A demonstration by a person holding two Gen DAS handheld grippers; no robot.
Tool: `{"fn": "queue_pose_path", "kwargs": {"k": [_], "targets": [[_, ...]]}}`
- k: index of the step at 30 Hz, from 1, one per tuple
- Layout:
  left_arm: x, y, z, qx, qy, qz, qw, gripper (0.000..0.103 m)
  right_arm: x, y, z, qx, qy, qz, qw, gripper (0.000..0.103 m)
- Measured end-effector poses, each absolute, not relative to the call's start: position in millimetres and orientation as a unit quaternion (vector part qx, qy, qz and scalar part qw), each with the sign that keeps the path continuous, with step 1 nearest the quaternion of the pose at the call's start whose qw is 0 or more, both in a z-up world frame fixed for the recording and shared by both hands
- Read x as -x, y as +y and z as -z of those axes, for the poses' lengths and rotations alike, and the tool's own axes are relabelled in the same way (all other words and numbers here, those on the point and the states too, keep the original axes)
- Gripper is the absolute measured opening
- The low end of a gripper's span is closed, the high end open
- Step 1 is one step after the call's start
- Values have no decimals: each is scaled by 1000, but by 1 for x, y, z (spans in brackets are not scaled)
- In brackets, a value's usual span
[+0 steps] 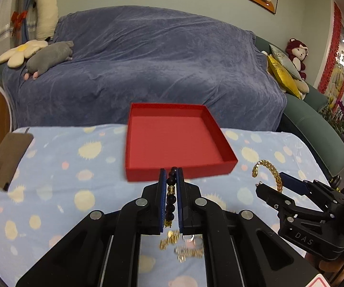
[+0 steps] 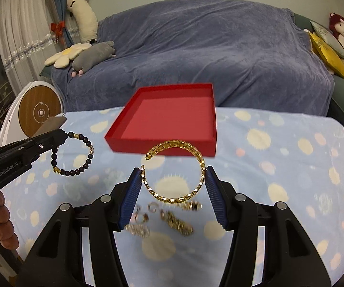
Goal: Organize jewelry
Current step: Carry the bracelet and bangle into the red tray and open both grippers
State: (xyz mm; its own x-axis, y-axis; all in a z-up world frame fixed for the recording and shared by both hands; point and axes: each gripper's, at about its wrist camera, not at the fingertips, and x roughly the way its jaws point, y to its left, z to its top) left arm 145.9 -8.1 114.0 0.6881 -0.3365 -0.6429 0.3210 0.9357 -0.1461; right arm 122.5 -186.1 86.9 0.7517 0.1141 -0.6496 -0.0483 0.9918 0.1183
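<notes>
Above the spotty blue counter (image 2: pixel 279 143), I hold one bracelet in each tool. My left tool (image 1: pixel 171 179) is squeezed tight on the dark bead bracelet (image 1: pixel 171 198), which hangs in the air. My right tool (image 2: pixel 173 181) holds the gold chain bracelet (image 2: pixel 175 169) by its two sides, with the pads pressing on it. The red box (image 1: pixel 172 138) sits just ahead, open and with nothing in it. More little gold pieces (image 2: pixel 169 217) lie on the counter under my tools. To do this well, I think I should carry both bracelets over the red wall, go low inside the box, and only then let go. The gold one is pinched lightly, so it could slip if I go fast. I would set them apart so they do not tangle.
</notes>
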Motion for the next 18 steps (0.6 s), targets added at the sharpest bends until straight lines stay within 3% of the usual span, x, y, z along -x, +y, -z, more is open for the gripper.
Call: {"fn": "queue_pose_path", "kwargs": {"k": [10, 18], "targets": [[-309, -47, -101, 9, 355, 180, 917, 5, -297, -209, -70, -78, 374, -35, 924, 53], [-382, -60, -54, 15, 401, 170, 900, 6, -361, -210, -31, -72, 403, -15, 912, 54]]}}
